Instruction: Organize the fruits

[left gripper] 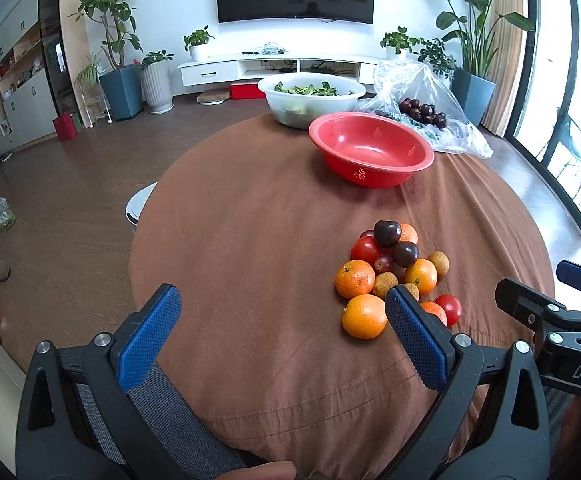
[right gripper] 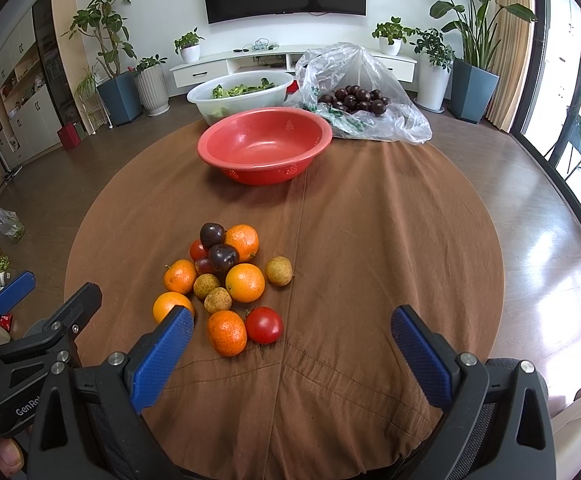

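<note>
A pile of fruit (right gripper: 222, 276) lies on the brown tablecloth (right gripper: 370, 240): several oranges, red tomatoes, dark plums and tan longans. It also shows in the left wrist view (left gripper: 394, 272). An empty red bowl (right gripper: 264, 148) stands beyond it, also in the left wrist view (left gripper: 370, 148). My left gripper (left gripper: 282, 300) is open and empty, near the table's front edge, left of the pile. My right gripper (right gripper: 292, 320) is open and empty, just in front of the pile and to its right.
A white basin of green leaves (right gripper: 242, 94) and a clear plastic bag of dark plums (right gripper: 362, 96) sit at the table's far side. Potted plants, a TV cabinet and wooden floor surround the round table. A white stool (left gripper: 140, 204) stands at the table's left.
</note>
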{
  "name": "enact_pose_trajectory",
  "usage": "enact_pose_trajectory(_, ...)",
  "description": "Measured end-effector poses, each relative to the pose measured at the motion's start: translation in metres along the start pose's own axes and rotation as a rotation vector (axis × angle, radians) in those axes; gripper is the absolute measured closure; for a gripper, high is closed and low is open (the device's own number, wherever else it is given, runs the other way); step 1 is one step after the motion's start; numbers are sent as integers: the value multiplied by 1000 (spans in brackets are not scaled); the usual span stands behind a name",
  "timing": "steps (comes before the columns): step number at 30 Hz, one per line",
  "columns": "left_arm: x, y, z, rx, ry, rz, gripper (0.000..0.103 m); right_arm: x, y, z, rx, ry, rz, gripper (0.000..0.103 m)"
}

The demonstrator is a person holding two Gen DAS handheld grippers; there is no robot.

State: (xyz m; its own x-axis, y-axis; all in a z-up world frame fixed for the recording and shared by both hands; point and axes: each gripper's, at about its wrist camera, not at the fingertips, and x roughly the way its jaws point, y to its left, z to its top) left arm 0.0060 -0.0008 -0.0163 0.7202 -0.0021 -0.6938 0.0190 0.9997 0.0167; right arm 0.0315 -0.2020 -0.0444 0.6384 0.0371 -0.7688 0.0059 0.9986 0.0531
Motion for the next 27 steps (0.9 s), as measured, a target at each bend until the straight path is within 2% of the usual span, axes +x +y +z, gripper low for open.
enact_pose_trajectory(19, 6, -3, -13, 16, 8, -12, 0, 3, -1, -2, 1, 5, 2, 2)
enact_pose_trajectory(23, 6, 2, -10, 30, -19, -83, 0, 4, -2, -3, 12, 5, 9, 2)
enact_pose_trajectory(25, 8, 3, -11, 61, -40, -198, 0, 6, -5, -8, 32, 1, 34, 2)
enact_pose_trajectory(27, 13, 3, -13, 73, -4, -205, 0, 7, -9, -14, 51, -10, 57, 2)
